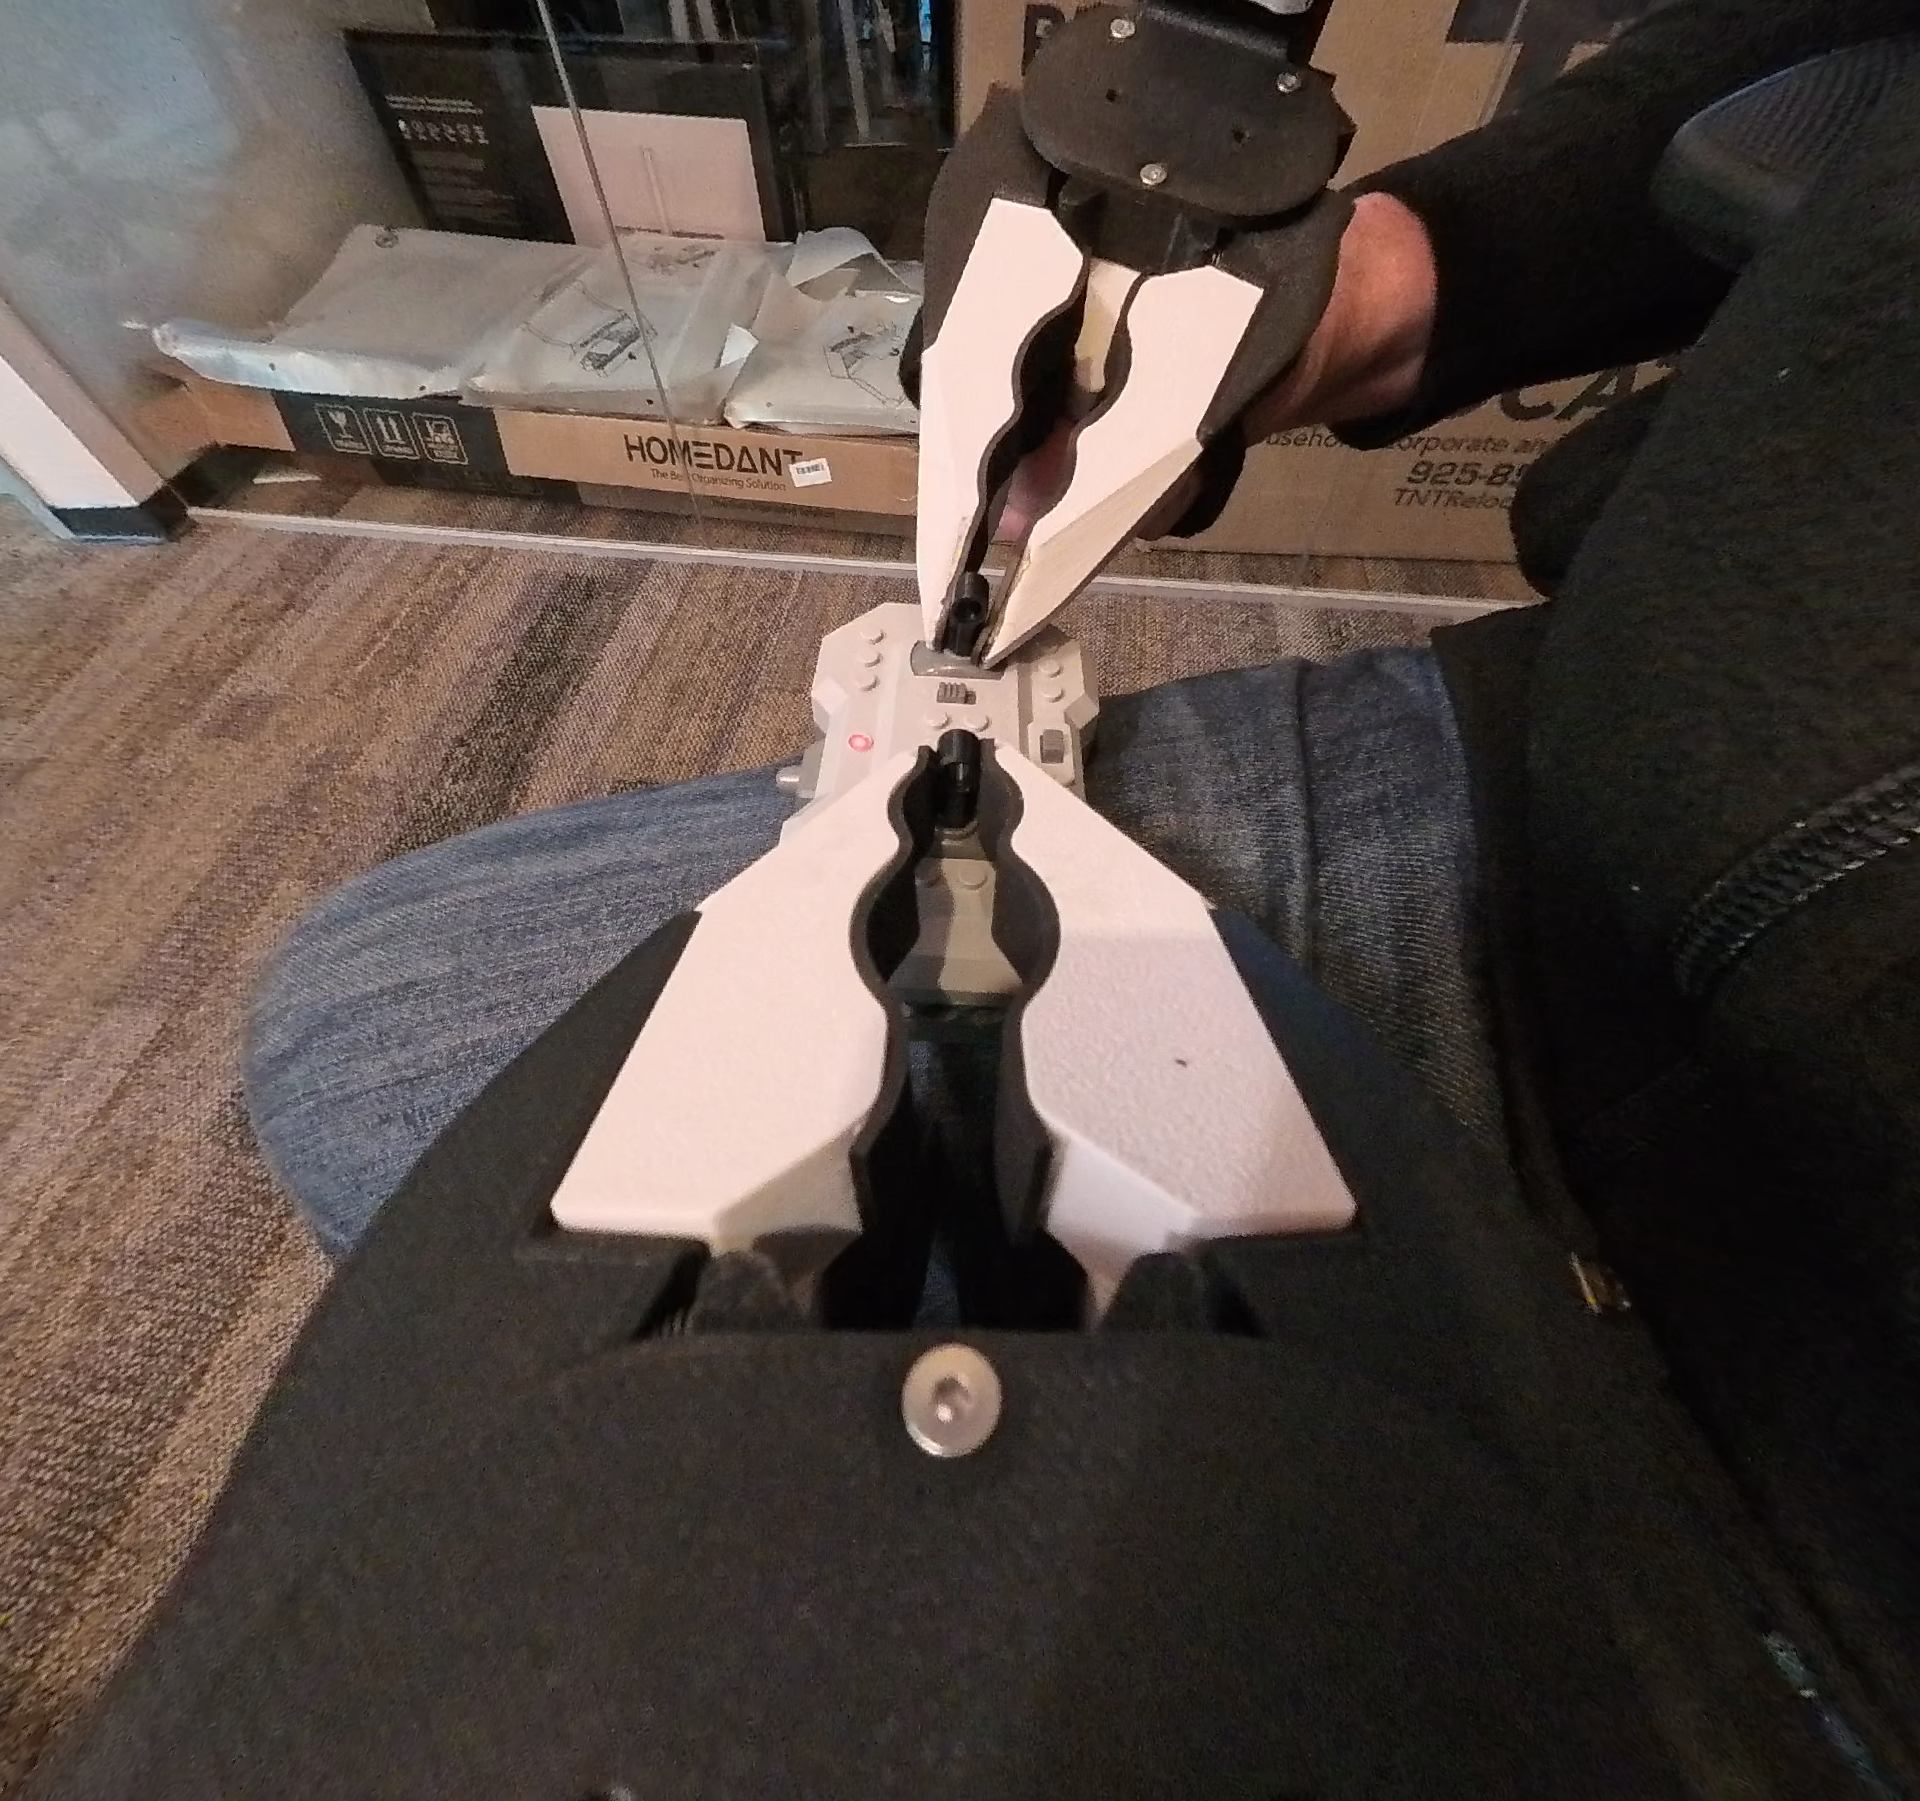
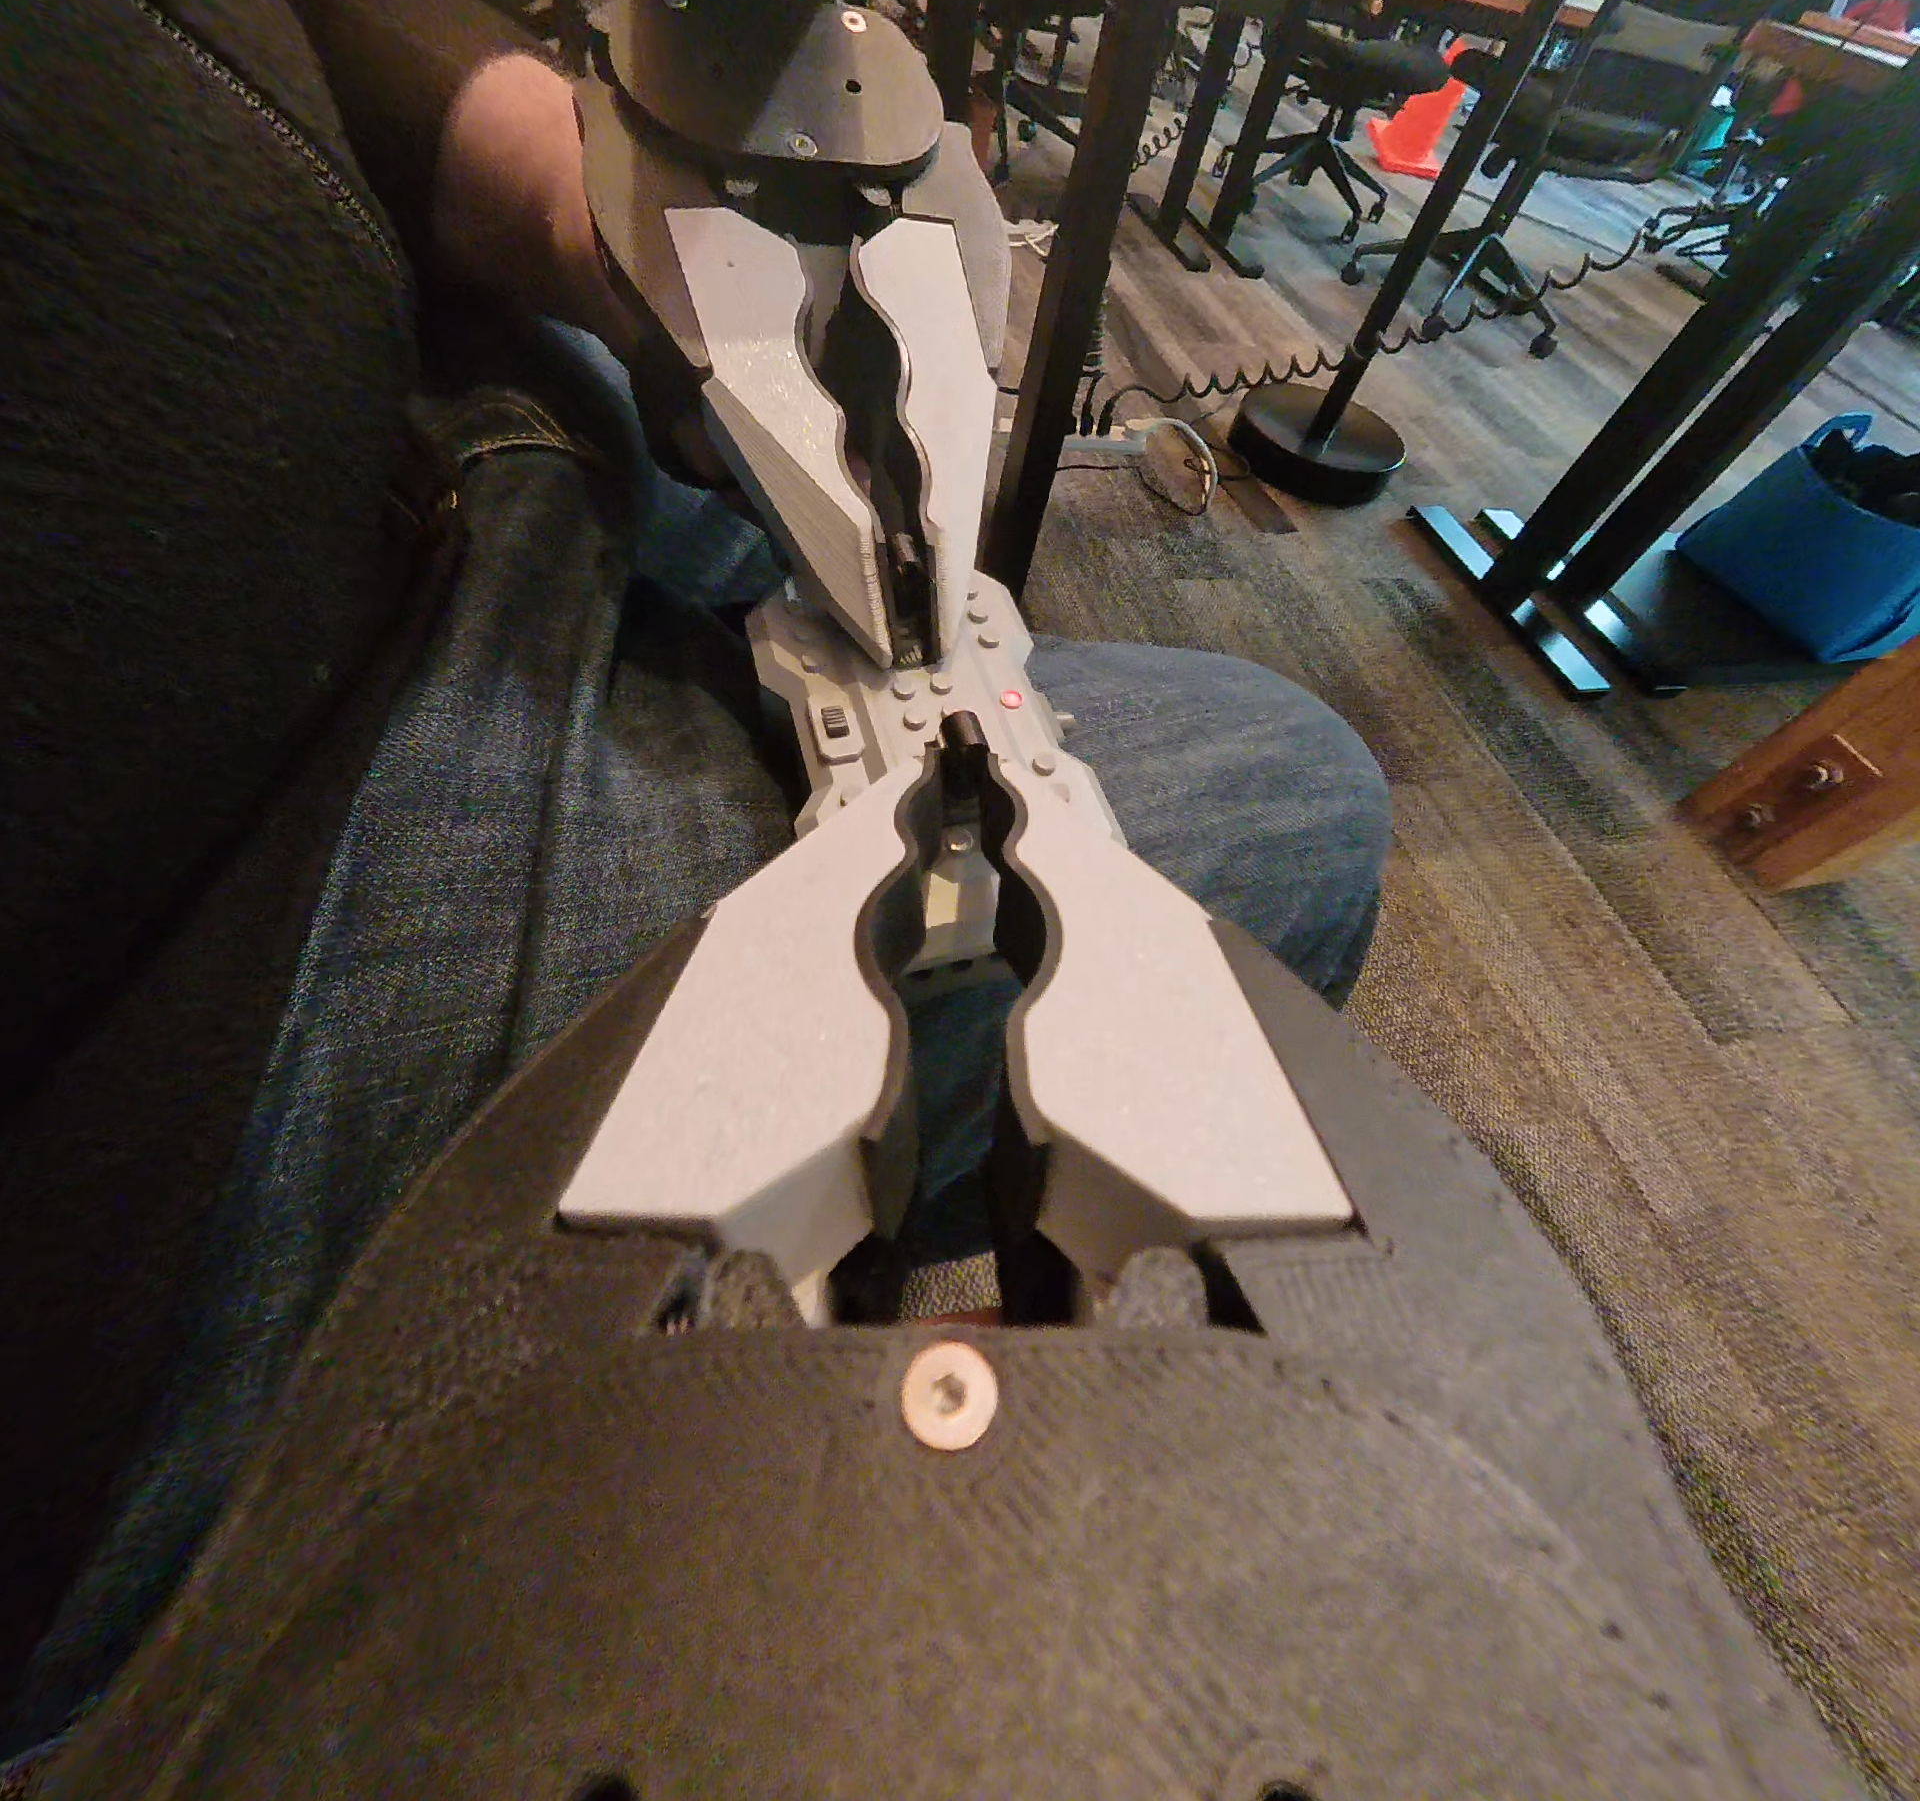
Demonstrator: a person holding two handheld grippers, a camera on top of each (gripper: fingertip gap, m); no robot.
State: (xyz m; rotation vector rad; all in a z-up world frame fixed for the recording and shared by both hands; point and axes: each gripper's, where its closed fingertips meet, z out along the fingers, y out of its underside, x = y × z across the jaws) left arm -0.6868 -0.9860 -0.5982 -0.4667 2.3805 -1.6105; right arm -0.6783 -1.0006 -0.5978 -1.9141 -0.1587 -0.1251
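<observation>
Where the left tongs (image 1: 957, 764) entered the left wrist view from below, their white fingers were pinched together on a short black lever (image 1: 955, 772) that stood up from the near end of a grey studded control box (image 1: 961, 702). That box lay on the person's denim-clad thigh (image 1: 540, 930), its long axis running away from the left tongs toward the right tongs (image 1: 966, 645). A lit red lamp (image 1: 858, 742) sat on the box just left of the near lever, and a small slide switch (image 1: 952, 692) sat at its middle. Beyond the switch, at the far end of the box, the right tongs came down steeply from above and were likewise clamped on a second black lever (image 1: 969, 605). Each pair of tongs thus held the lever nearer to it, the two facing one another tip to tip along the box. The right wrist view showed the same relation mirrored, with the box (image 2: 914, 702) between the two. Farther from the box lay patterned carpet (image 1: 312, 671), and beyond it cardboard cartons (image 1: 644, 463) stood against the wall.
</observation>
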